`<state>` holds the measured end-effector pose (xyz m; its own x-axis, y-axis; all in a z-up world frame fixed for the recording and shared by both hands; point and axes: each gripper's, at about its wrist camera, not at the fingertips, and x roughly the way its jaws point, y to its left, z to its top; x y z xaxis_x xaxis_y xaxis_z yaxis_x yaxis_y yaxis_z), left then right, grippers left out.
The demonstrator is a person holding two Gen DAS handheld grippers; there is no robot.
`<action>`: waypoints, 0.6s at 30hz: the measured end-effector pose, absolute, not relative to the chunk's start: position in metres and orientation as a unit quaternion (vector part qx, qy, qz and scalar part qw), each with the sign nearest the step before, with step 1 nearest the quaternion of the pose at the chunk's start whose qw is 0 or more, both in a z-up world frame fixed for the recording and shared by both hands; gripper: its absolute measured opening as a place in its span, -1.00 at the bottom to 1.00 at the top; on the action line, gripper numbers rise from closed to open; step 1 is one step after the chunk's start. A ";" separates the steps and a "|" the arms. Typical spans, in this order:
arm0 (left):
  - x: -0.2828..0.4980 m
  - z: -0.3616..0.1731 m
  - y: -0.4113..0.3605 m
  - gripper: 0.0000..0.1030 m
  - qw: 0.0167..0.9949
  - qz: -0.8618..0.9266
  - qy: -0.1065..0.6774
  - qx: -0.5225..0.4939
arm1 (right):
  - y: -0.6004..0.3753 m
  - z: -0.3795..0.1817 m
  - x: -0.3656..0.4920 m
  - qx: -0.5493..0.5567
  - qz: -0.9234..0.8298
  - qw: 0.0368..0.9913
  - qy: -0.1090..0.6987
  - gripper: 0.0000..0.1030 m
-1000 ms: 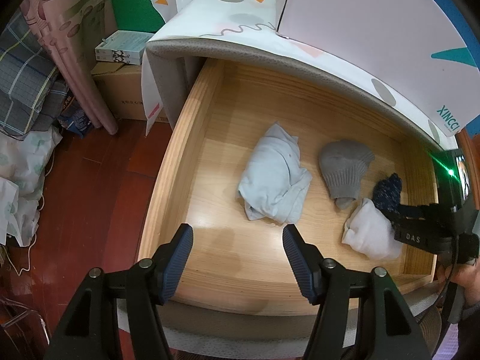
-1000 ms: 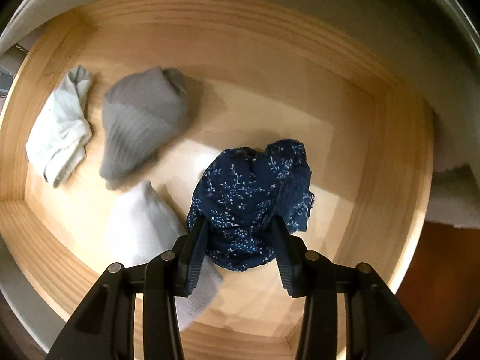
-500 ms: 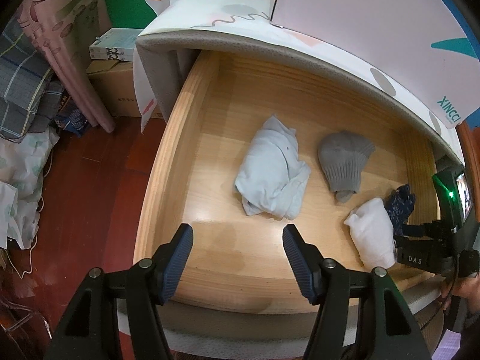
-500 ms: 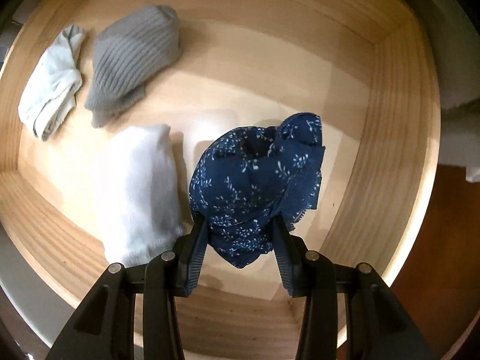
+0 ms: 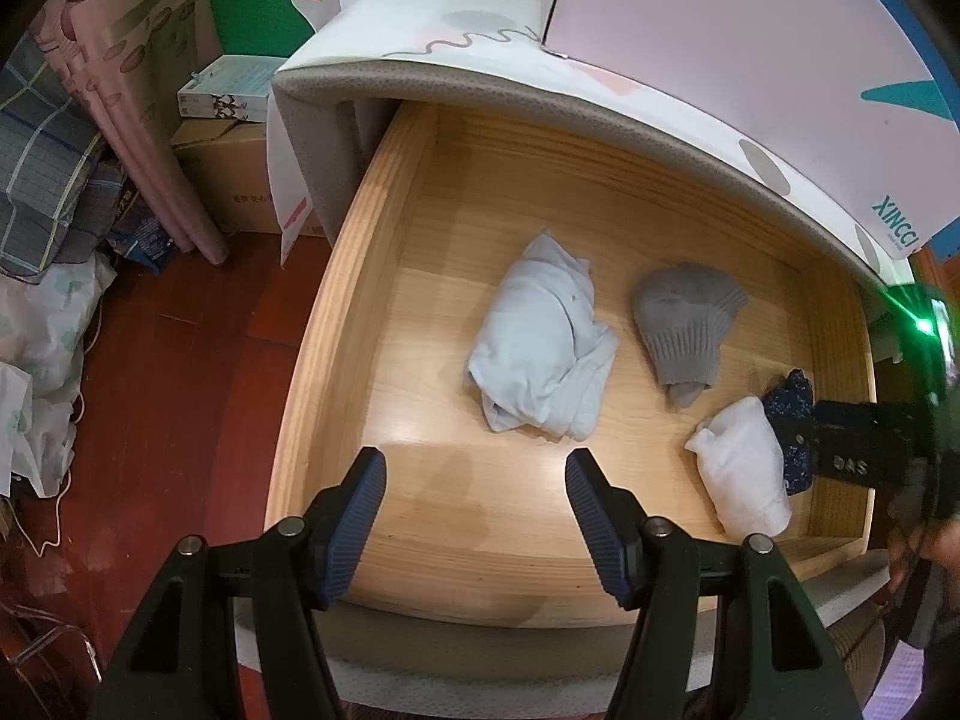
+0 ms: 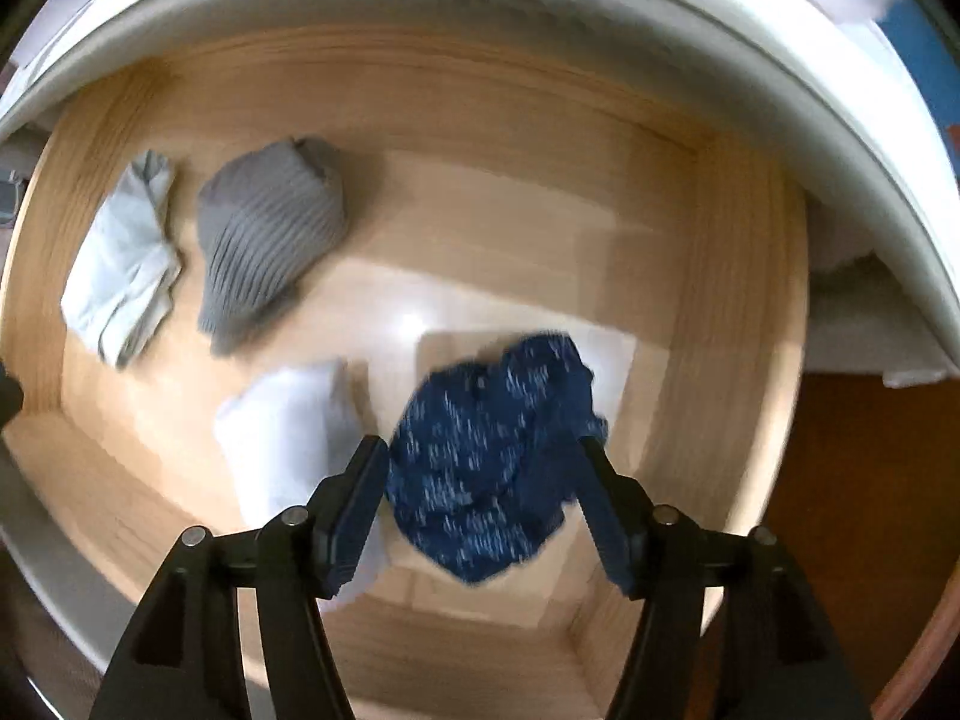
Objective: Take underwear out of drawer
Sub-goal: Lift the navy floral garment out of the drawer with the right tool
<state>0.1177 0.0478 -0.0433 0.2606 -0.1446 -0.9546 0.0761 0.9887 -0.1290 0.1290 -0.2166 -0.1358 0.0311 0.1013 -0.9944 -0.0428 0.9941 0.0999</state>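
From the left wrist, your left gripper (image 5: 469, 501) hovers spread and empty over the wooden drawer (image 5: 312, 360), where a pale blue garment (image 5: 540, 342), grey knit sock (image 5: 684, 324) and white sock (image 5: 744, 468) lie. From the right wrist, your right gripper (image 6: 480, 501) is opening around the navy floral underwear (image 6: 486, 456), in the drawer's near right corner. None looks removed.
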 end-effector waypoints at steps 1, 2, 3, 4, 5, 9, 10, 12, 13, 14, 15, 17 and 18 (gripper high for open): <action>0.118 -0.044 0.048 0.24 0.793 -0.070 0.605 -0.029 | -0.216 -0.141 0.139 0.012 0.047 0.716 0.696 0.18; 0.118 -0.044 0.048 0.24 0.792 -0.070 0.606 -0.030 | -0.216 -0.146 0.144 0.005 0.046 0.715 0.698 0.18; 0.119 -0.044 0.048 0.24 0.792 -0.070 0.606 -0.030 | -0.215 -0.150 0.146 -0.001 0.047 0.712 0.700 0.18; 0.119 -0.044 0.048 0.24 0.791 -0.071 0.606 -0.030 | -0.212 -0.151 0.149 -0.003 0.047 0.715 0.698 0.17; 0.119 -0.044 0.047 0.24 0.791 -0.071 0.607 -0.029 | -0.211 -0.152 0.152 -0.005 0.048 0.716 0.697 0.14; 0.119 -0.044 0.045 0.24 0.791 -0.073 0.607 -0.023 | -0.217 -0.153 0.145 -0.013 0.054 0.705 0.707 -0.17; 0.118 -0.044 0.044 0.24 0.791 -0.073 0.607 -0.021 | -0.221 -0.159 0.140 -0.016 0.056 0.703 0.709 -0.18; 0.119 -0.045 0.043 0.24 0.791 -0.073 0.607 -0.019 | -0.216 -0.161 0.124 -0.019 0.058 0.696 0.715 -0.21; 0.119 -0.045 0.043 0.24 0.791 -0.073 0.608 -0.018 | -0.212 -0.163 0.109 -0.020 0.060 0.691 0.720 -0.21; 0.119 -0.045 0.042 0.24 0.790 -0.073 0.608 -0.017 | -0.212 -0.164 0.104 -0.023 0.060 0.688 0.723 -0.21; 0.119 -0.046 0.042 0.24 0.789 -0.074 0.610 -0.015 | -0.213 -0.165 0.101 -0.025 0.061 0.685 0.725 -0.21; 0.119 -0.047 0.040 0.24 0.787 -0.078 0.612 -0.012 | -0.213 -0.168 0.097 -0.026 0.064 0.676 0.734 -0.22; 0.119 -0.047 0.039 0.24 0.786 -0.079 0.613 -0.009 | -0.214 -0.169 0.093 -0.026 0.064 0.672 0.737 -0.22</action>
<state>0.1189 0.0393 -0.0470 0.2367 -0.1356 -0.9621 0.1134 0.9873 -0.1112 0.0932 -0.2137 -0.1692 -0.0955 0.0480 -0.9943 -0.1235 0.9905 0.0597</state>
